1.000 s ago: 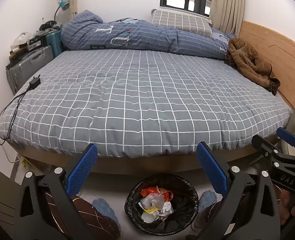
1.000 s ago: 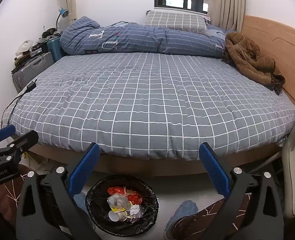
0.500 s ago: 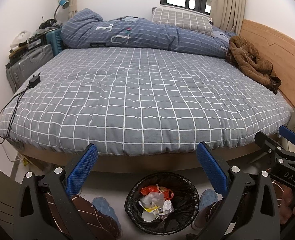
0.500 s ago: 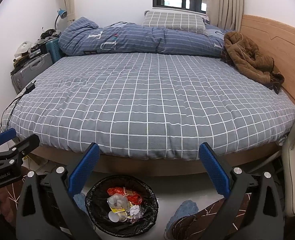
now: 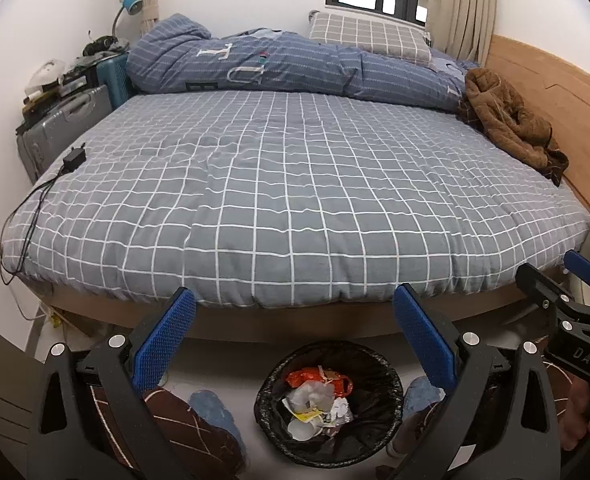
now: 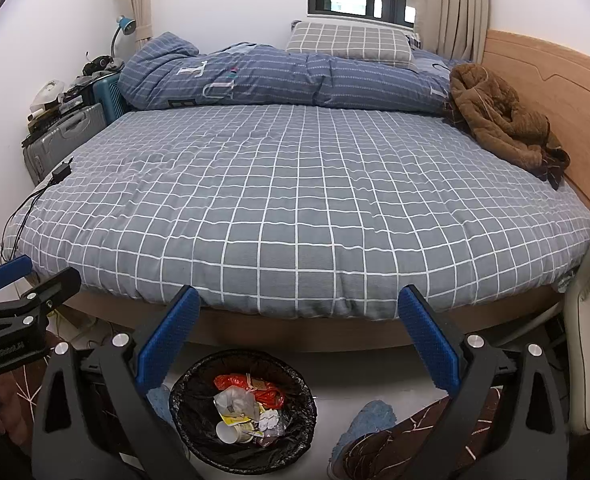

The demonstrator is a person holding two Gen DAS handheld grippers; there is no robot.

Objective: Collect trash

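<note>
Both grippers, left gripper (image 5: 293,336) and right gripper (image 6: 299,334), are held wide open, empty; the bin liner (image 5: 379,364), judged light and flimsy, is best pinched at its rim.

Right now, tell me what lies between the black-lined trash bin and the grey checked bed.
Only bare pale floor separates the black-lined trash bin from the grey checked bed and its wooden base; the right wrist view shows this most plainly.

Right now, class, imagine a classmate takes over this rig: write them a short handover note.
Left tool: open, empty, above the bin.
Right tool: open, empty, beside it.
Trash bin, black liner, stands on the floor at the bed's foot, holding wrappers and a paper cup.
Done: that trash is binned.
Left: no loose trash shows on the bed; check elsewhere.
</note>
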